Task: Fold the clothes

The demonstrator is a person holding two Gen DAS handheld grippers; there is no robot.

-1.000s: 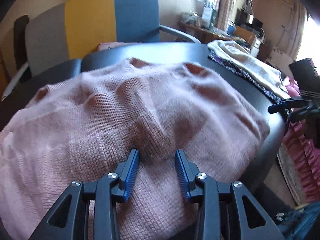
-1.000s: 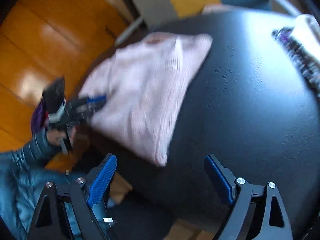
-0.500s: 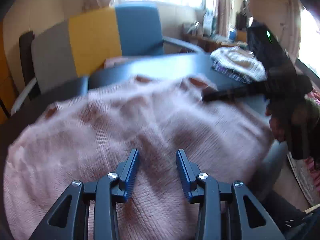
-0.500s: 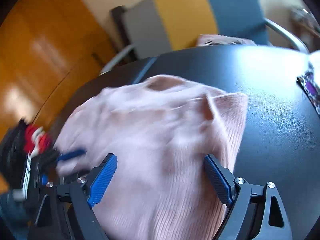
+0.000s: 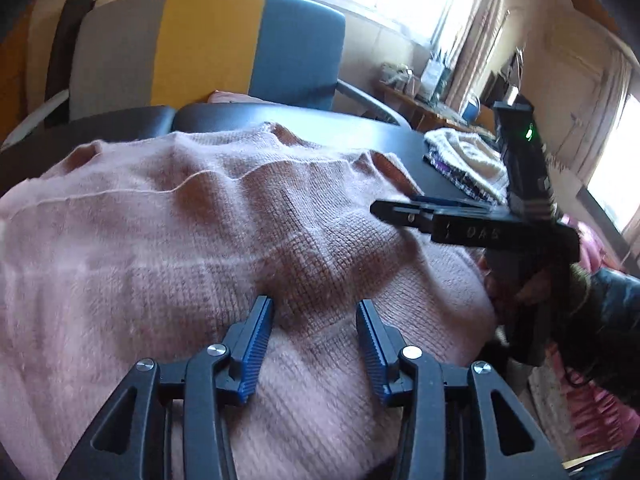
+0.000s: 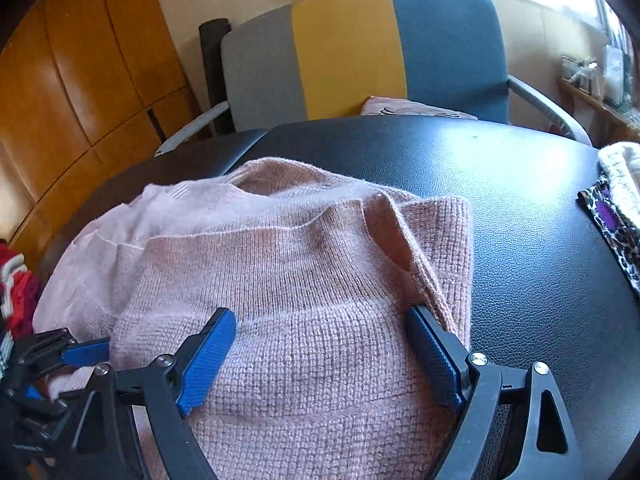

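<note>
A pink knit sweater (image 5: 192,248) lies partly folded on a black table (image 5: 352,136); it also shows in the right wrist view (image 6: 304,280). My left gripper (image 5: 314,312) is open, its blue pads resting on the knit at the near edge. My right gripper (image 6: 322,322) is open wide over the sweater's near right part, and it shows from the side in the left wrist view (image 5: 404,210), low over the sweater's right side. The left gripper's blue pads also show at the lower left of the right wrist view (image 6: 84,352).
A grey, yellow and blue chair (image 6: 360,56) stands behind the black table (image 6: 520,184). Folded clothes (image 5: 464,160) lie at the table's far right; they show in the right wrist view (image 6: 620,208) too. Orange wooden cabinets (image 6: 72,88) are on the left. Red fabric (image 6: 16,296) hangs at the left edge.
My right gripper has swung in from beyond the table's edge to over the sweater's right side. The left gripper has stayed open at the near edge.
</note>
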